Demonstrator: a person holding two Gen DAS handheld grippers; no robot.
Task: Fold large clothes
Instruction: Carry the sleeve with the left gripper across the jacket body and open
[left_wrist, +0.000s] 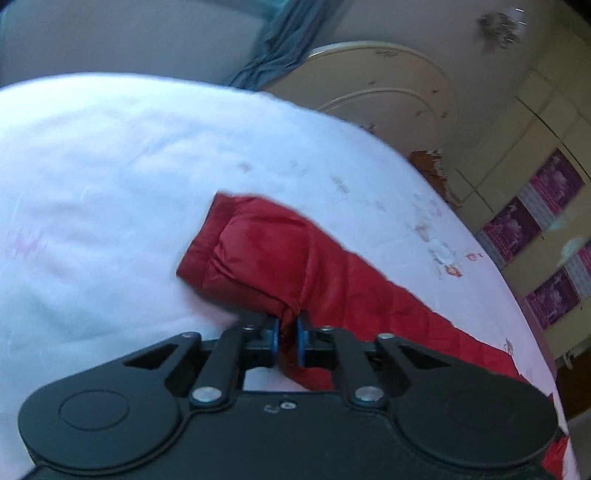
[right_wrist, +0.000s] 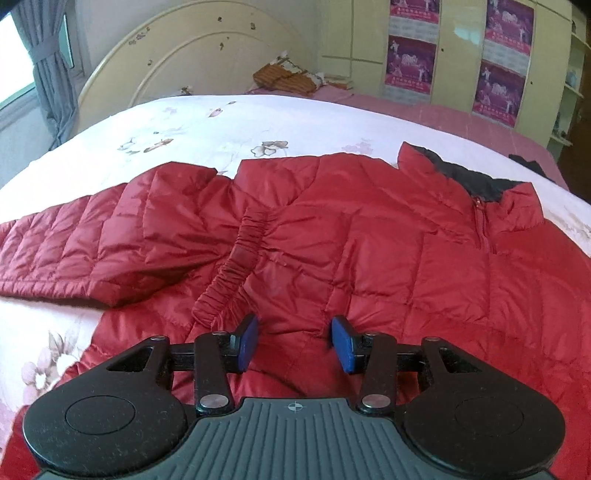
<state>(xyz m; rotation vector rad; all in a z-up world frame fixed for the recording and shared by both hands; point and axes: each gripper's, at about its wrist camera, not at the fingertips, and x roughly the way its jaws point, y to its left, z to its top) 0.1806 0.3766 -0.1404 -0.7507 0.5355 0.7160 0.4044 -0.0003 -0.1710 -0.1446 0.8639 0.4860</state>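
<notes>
- The bed (right_wrist: 258, 118) fills most of both views, covered by a white bedspread (left_wrist: 110, 155) printed with pale pink and grey flowers; a pink sheet (right_wrist: 424, 110) shows beyond it at the upper right of the right wrist view.
- A red quilted jacket (right_wrist: 332, 229) lies spread flat on the bedspread across the middle of the right wrist view, its dark-lined collar (right_wrist: 469, 181) at the right and one sleeve (right_wrist: 66, 251) stretched out to the left edge.
- In the left wrist view that sleeve (left_wrist: 280, 254) runs from the centre to the lower right, cuff end toward the centre.
- The left gripper (left_wrist: 287, 341) is clenched on a fold of the sleeve, red fabric pinched between its blue pads.
- The right gripper (right_wrist: 295, 339) sits low over the jacket's body at bottom centre, jaws apart, pads pressing on nothing.
- A cream arched headboard (right_wrist: 184, 55) with chipped paint stands behind the bed at the upper left.
- A grey-blue curtain (right_wrist: 48, 66), tied back, hangs by a bright window at the far left.
- Cream wardrobe doors (right_wrist: 461, 48) at the upper right carry purple posters (right_wrist: 410, 62).
- A folded brown patterned cloth (right_wrist: 288, 75) lies at the head of the bed.
</notes>
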